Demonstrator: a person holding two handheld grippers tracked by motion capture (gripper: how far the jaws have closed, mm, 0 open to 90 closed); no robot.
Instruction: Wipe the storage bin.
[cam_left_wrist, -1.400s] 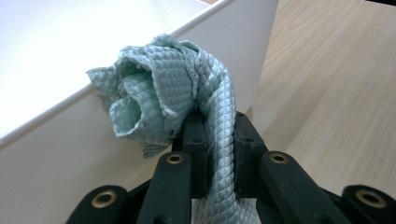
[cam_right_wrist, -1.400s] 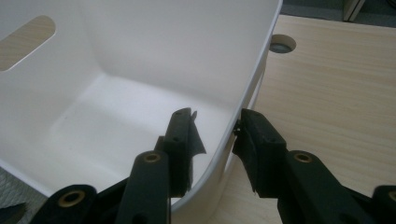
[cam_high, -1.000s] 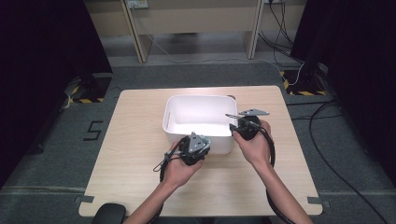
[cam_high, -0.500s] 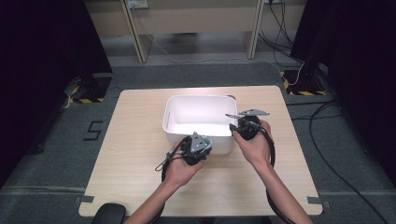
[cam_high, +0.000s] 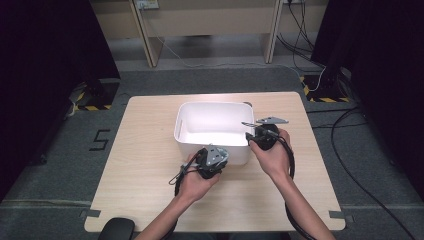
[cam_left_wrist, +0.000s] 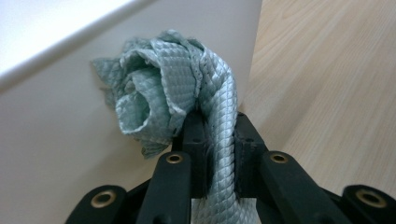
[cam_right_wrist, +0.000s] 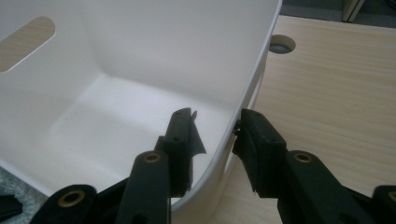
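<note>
While the white bin (cam_high: 212, 131) is steadied, a cloth is brought to its near wall.
On the wooden surface (cam_high: 145, 150), the right hand-held gripper (cam_right_wrist: 215, 135) straddles and clamps the bin's 3 o'clock rim; the left hand-held gripper (cam_left_wrist: 217, 140) at 6 o'clock pinches a rolled pale-green cloth (cam_left_wrist: 173, 93) against the outer wall. Next, probably wiping along it.

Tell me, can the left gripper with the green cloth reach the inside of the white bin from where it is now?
Probably yes. The left gripper, shut on the green cloth, presses it against the white bin's outer wall. The bin is open-topped, so lifting over the rim should do.
</note>
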